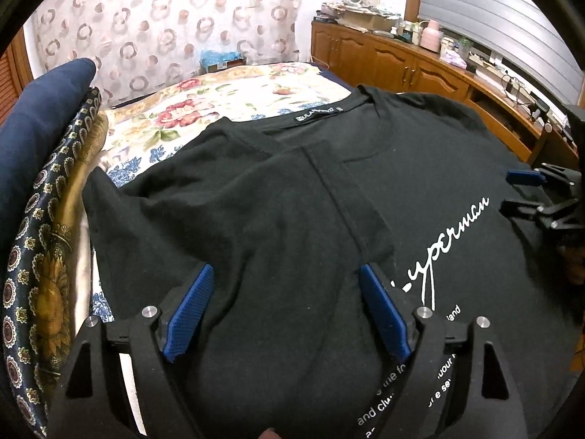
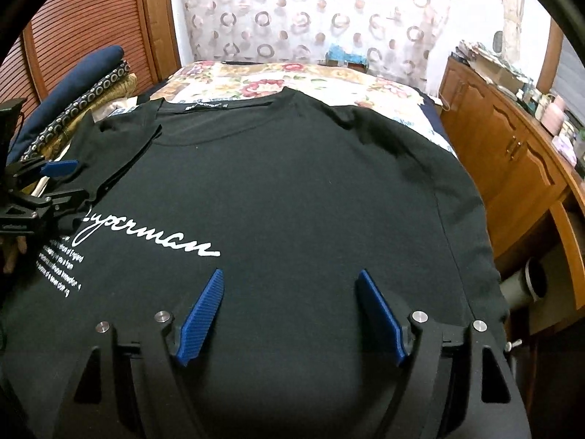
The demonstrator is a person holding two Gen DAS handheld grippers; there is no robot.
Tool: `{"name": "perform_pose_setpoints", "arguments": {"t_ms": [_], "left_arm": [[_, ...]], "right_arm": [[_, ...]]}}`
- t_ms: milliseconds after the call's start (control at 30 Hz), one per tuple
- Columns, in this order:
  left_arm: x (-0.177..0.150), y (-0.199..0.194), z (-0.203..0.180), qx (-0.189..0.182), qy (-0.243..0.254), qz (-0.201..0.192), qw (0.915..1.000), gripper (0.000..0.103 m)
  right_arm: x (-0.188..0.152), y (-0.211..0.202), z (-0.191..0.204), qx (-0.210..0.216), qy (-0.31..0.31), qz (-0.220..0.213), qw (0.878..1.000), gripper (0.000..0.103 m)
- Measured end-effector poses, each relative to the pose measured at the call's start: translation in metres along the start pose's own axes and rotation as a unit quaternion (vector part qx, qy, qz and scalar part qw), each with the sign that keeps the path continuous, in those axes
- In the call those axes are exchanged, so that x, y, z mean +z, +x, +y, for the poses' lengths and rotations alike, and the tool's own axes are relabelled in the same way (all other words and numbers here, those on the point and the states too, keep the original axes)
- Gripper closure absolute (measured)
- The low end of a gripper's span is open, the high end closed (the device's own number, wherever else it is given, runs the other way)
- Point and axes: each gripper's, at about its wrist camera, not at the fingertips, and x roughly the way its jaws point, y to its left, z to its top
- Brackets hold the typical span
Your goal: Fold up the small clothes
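Floral bed [image 1: 226,102] carries black tee [image 2: 292,183], left sleeve folded in; both grippers [image 1: 283,285] [image 2: 290,289] w/ fingers wide, empty; next: right sleeve at 2 o'clock.

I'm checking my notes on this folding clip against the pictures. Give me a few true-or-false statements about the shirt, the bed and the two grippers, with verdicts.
1. The black cotton T-shirt with white script lettering lies on a floral bedspread. True.
2. The shirt's left sleeve is folded in over the chest. True.
3. The right gripper is clamped on the hem. False: its jaws stand open over flat cloth, pinching nothing.
4. The left gripper holds the collar. False: it is open, and the collar lies beyond its fingertips.
5. The shirt's right sleeve is folded in too. False: it lies spread outward.
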Motion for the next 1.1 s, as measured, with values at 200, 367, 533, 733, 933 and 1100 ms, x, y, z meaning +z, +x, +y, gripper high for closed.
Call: {"name": "perform_pose_setpoints", "arguments": {"t_ms": [200,367,533,733,933,1100], "left_arm": [[0.0,0.0,-0.001,-0.001,0.0,0.0,1.0,0.02],[0.001,0.002,-0.002,-0.001,0.0,0.0,1.0,0.02],[0.001,0.002,-0.002,-0.001,-0.001,0.0,1.0,0.02],[0.001,0.002,-0.002,-0.001,-0.001,0.0,1.0,0.019],[0.001,0.002,-0.002,-0.001,-0.001,0.0,1.0,0.019],[0.001,0.002,-0.003,0.0,-0.001,0.0,1.0,0.019]], "right_arm": [[-0.009,-0.035,-0.052,-0.032,0.061,-0.033,0.997,0.027],[-0.021,-0.046,-0.112,-0.074,0.116,-0.03,0.99,0.035],[-0.029,-0.036,-0.151,-0.053,0.168,-0.012,0.984,0.047],[-0.03,-0.015,-0.166,-0.004,0.195,0.003,0.981,0.055],[-0.022,-0.011,-0.182,0.034,0.214,-0.004,0.976,0.075],[-0.022,-0.018,-0.171,-0.011,0.184,-0.004,0.983,0.097]]}}
